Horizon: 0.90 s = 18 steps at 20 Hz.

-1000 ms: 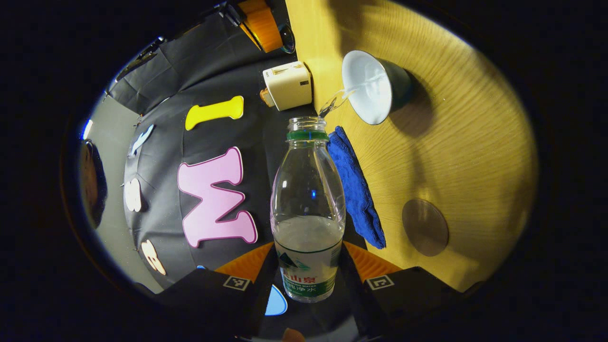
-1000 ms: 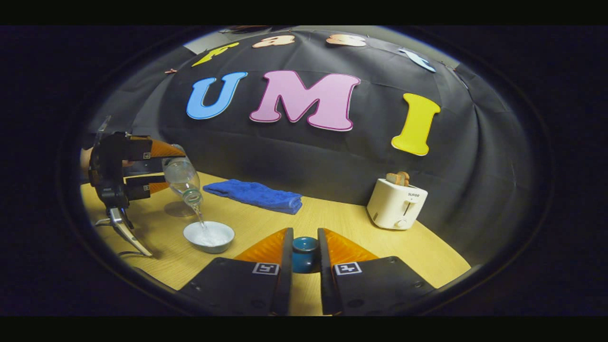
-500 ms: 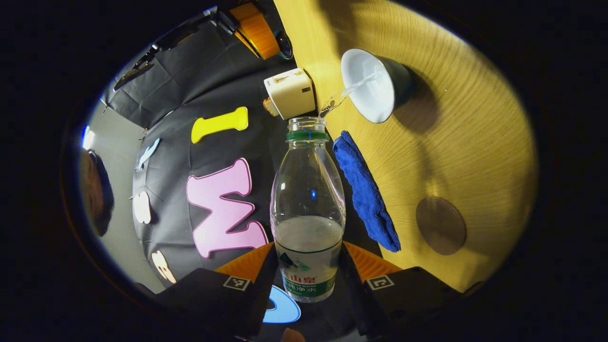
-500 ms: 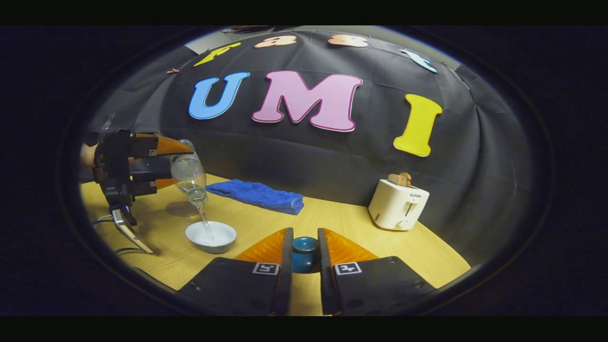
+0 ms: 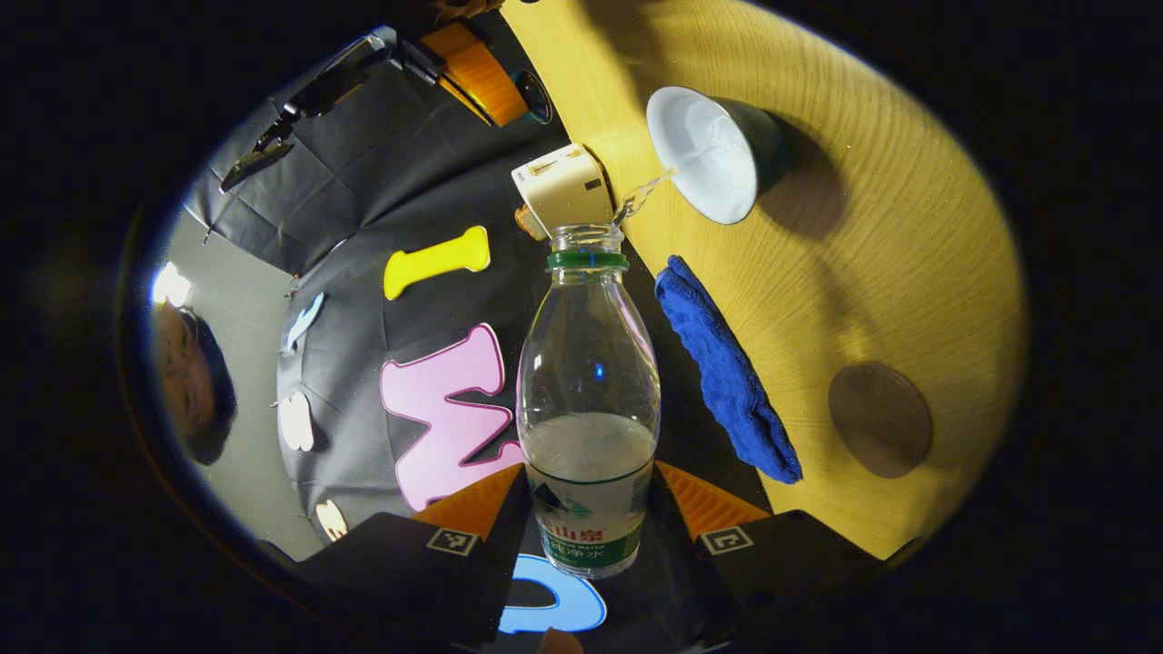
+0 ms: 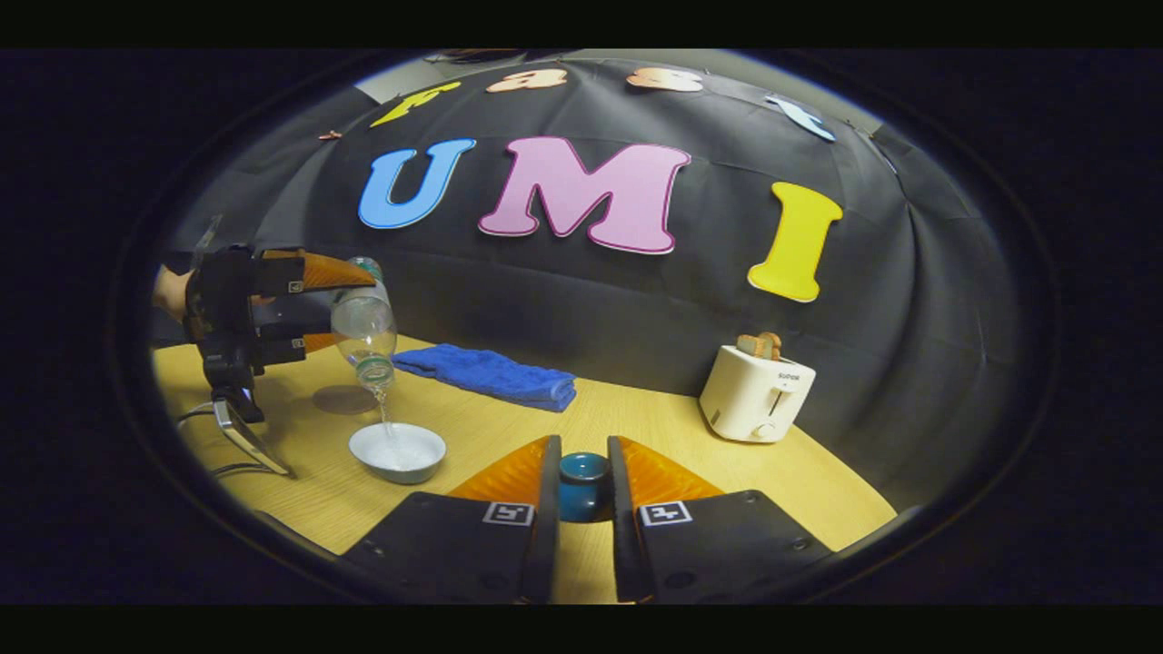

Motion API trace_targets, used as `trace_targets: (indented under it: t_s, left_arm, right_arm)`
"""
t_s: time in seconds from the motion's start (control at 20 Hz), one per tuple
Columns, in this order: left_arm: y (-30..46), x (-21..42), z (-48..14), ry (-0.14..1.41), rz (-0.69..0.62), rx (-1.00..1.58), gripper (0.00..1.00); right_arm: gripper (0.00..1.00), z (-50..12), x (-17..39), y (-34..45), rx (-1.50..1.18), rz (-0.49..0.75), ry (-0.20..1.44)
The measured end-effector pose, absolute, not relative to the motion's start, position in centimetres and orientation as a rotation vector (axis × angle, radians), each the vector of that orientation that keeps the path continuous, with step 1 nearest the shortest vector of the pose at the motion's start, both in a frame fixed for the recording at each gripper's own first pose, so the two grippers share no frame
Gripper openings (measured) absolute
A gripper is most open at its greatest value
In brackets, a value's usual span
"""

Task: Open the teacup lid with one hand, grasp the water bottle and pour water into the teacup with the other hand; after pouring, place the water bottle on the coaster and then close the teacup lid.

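My left gripper [image 5: 586, 509] is clamped on the bottle [image 5: 589, 400], tipped so a thin stream falls into the open cup [image 5: 704, 154] at upper right of the left gripper view. My right gripper [image 6: 581, 495] pinches the lid [image 6: 582, 481] at lower centre. Pouring is underway; the coaster [image 5: 879, 420], lower right, is bare, and the lid isn't back on.

Red and white print on water bottle [image 5: 586, 536] label, too small to read
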<state>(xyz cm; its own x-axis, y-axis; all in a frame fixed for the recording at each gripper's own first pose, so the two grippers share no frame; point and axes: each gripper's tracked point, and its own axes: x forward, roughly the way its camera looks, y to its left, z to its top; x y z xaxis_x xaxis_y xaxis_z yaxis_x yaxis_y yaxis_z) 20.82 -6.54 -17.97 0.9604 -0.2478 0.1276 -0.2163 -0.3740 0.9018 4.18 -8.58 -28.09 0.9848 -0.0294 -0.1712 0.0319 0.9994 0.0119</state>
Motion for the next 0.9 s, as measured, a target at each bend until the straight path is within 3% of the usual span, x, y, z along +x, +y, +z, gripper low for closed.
trace_targets:
  t_s: [0.25,0.3,0.35,0.45,0.75,0.9]
  left_arm:
    - [-7.2,21.0,-17.5,-0.416,-0.04,2.012,0.74]
    - [-7.4,21.0,-17.4,-0.434,-0.042,2.017,0.73]
    - [-7.6,21.0,-17.0,-0.456,-0.039,2.024,0.73]
    - [-7.9,21.0,-16.3,-0.497,-0.033,2.025,0.74]
    - [-9.2,20.4,-14.5,-0.617,-0.012,2.013,0.74]
    - [-9.3,20.5,-14.2,-0.642,-0.007,2.029,0.74]
  right_arm:
    - [0.28,-28.1,4.2,-8.5,0.01,-0.029,0.167]
    - [0.31,-28.1,4.1,-8.5,0.009,-0.028,0.17]
    - [0.27,-28.2,4.1,-8.5,0.009,-0.028,0.171]
    - [0.31,-28.3,4.1,-8.6,0.01,-0.028,0.171]
    - [0.23,-28.0,4.1,-8.6,0.01,-0.029,0.164]
    - [0.27,-27.9,4.1,-8.7,0.008,-0.031,0.159]
